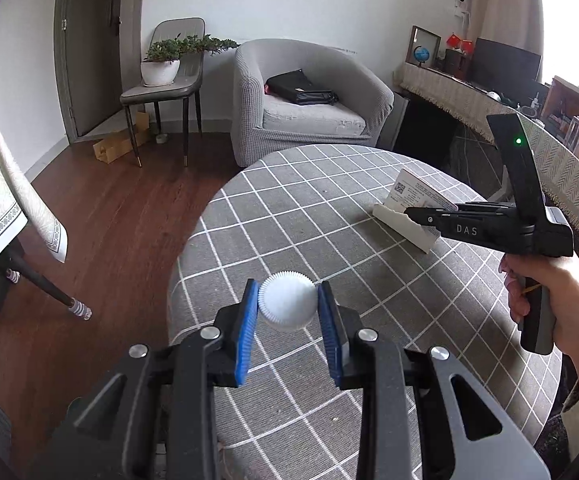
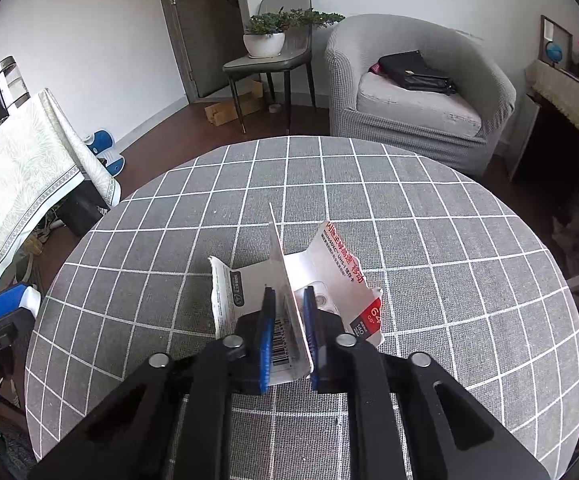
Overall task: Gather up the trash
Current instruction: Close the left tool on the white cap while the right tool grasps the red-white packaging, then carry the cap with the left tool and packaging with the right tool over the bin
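Beyond round table (image 2: 429, 240): grey armchair (image 2: 417, 92), plant chair (image 2: 277, 56).

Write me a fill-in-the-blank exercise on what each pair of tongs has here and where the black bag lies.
1. The left tongs grip a white ____ with a ridged rim.
2. The right tongs have their pads around a torn memory card ____.
3. The round table wears a grey cloth with a white ____ pattern.
4. The black bag lies on the grey ____.

Missing words: cap; package; grid; armchair
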Available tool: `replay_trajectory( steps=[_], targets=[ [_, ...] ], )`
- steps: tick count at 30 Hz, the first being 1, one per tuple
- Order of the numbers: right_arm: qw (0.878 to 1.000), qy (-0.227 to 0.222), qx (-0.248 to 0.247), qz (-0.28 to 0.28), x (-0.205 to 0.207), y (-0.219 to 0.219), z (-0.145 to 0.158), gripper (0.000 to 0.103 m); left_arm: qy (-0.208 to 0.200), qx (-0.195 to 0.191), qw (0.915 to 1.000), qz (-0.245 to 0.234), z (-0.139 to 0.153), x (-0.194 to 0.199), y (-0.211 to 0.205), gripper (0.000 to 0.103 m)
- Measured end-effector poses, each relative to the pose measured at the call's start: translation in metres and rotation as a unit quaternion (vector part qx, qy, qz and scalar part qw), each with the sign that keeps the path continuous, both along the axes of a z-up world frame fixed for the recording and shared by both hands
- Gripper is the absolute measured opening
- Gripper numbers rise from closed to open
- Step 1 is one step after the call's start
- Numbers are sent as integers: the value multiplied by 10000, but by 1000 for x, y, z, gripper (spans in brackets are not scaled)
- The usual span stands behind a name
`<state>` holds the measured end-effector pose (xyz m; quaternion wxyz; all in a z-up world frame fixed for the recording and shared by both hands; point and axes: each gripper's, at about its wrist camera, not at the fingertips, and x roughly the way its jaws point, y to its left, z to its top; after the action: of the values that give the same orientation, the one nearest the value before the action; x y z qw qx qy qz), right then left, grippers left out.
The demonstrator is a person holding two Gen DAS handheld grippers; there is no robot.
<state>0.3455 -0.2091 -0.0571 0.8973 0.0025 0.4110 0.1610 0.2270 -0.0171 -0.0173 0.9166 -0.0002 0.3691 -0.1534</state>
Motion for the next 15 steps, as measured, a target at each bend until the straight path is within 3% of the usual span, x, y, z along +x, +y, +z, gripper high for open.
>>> replay_trajectory(
  steps=[4,15],
  targets=[
    [10000,25,31,20,2,10,1,1,-53,47,9999,109,6,-8,17,32],
    [9983,-153,434,369,-7,64,29,1,33,275,9982,528,8,-30,69,32]
  ],
)
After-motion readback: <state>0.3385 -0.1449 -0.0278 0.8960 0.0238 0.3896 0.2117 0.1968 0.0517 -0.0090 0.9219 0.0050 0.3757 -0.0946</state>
